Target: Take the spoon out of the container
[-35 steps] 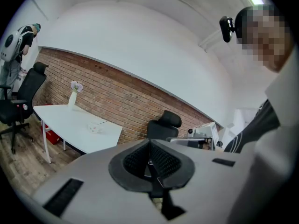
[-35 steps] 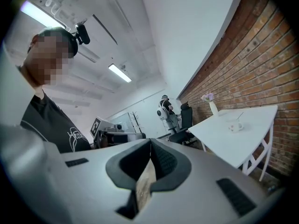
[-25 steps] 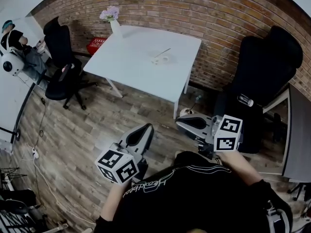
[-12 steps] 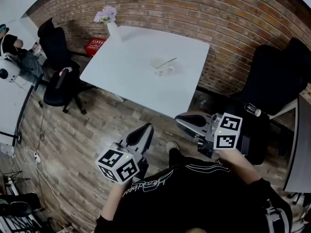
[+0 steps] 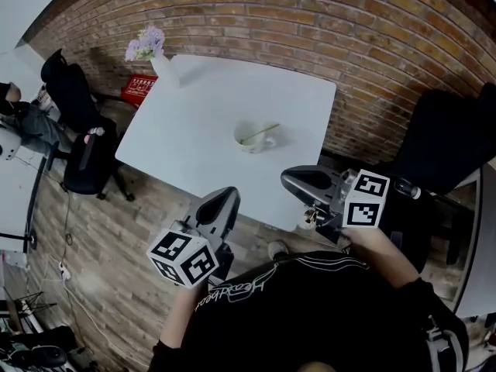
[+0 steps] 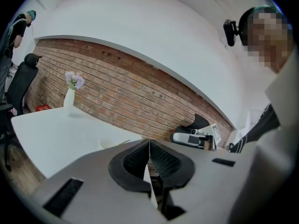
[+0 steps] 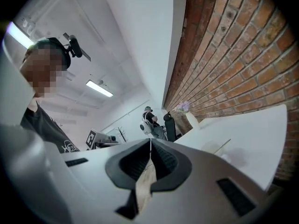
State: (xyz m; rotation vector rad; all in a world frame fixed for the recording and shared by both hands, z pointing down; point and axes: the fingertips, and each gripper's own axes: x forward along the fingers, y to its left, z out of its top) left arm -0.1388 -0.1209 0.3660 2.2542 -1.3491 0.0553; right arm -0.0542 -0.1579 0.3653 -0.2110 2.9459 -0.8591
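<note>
Leaning slim spoon [image 5: 260, 133] in pale container [image 5: 249, 147]

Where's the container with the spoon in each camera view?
Head view: container near picture centre, on the white table.
Left gripper view: container low, left of centre.
Right gripper view: container right of centre, lower half.
Shared landmark: flower vase at the table's far corner, in all three.

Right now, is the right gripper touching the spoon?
Apart. The head view shows the right gripper, jaws shut, at the front edge of the table, with bare surface between it and the spoon resting in the cup.
</note>
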